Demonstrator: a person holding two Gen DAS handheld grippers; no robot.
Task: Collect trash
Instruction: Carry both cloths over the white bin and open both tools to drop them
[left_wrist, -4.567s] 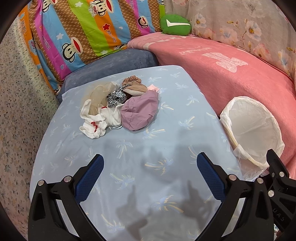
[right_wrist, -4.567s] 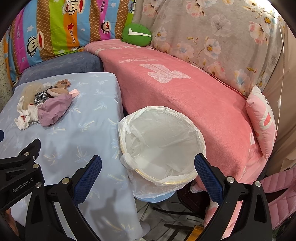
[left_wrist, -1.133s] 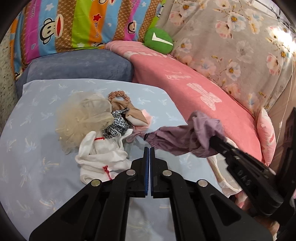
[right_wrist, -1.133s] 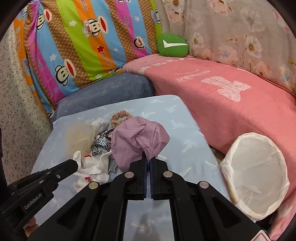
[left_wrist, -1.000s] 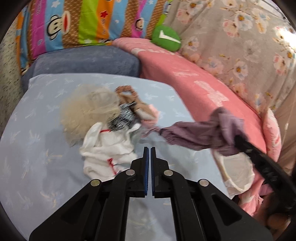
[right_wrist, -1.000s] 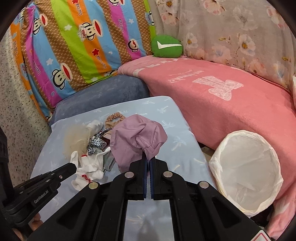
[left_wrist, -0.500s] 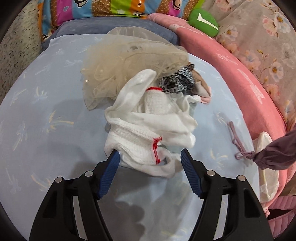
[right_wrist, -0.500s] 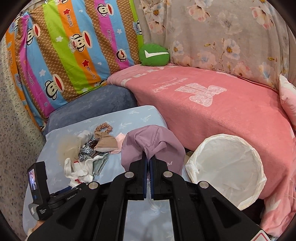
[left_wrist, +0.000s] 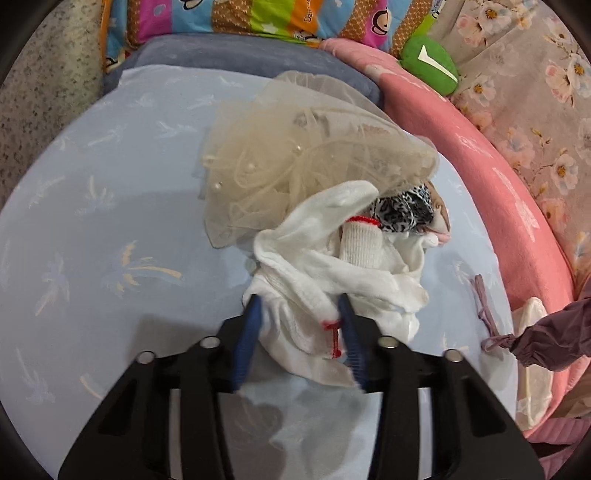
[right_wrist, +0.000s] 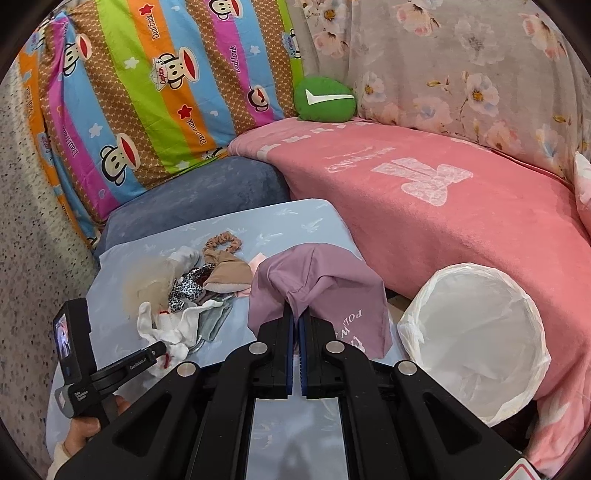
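A heap of cloth scraps lies on the light blue table (left_wrist: 92, 221). My left gripper (left_wrist: 299, 301) points down at the heap's near edge, and its jaws are closing on a white knitted cloth with red stitching (left_wrist: 332, 266), bunched between the blue pads. Behind the white cloth lie cream tulle with pearls (left_wrist: 295, 147) and a leopard-print scrap (left_wrist: 402, 212). My right gripper (right_wrist: 295, 310) is shut on a purple cloth (right_wrist: 321, 273), which hangs above the table's right edge, left of the white-lined bin (right_wrist: 410, 317). The purple cloth's tail (left_wrist: 546, 343) shows at the right in the left wrist view.
A tan cloth (right_wrist: 227, 275) and a brown scrunchie (right_wrist: 223, 242) lie at the back of the heap. A pink-covered sofa (right_wrist: 443, 206) runs along the right, with a green cushion (right_wrist: 325, 99) and a striped monkey-print pillow (right_wrist: 147, 92) behind. A hand (right_wrist: 85, 428) holds the left gripper.
The left gripper opened, dropped onto the white cloth, and its jaws have narrowed around it. The right gripper has carried the purple cloth rightward to the bin.
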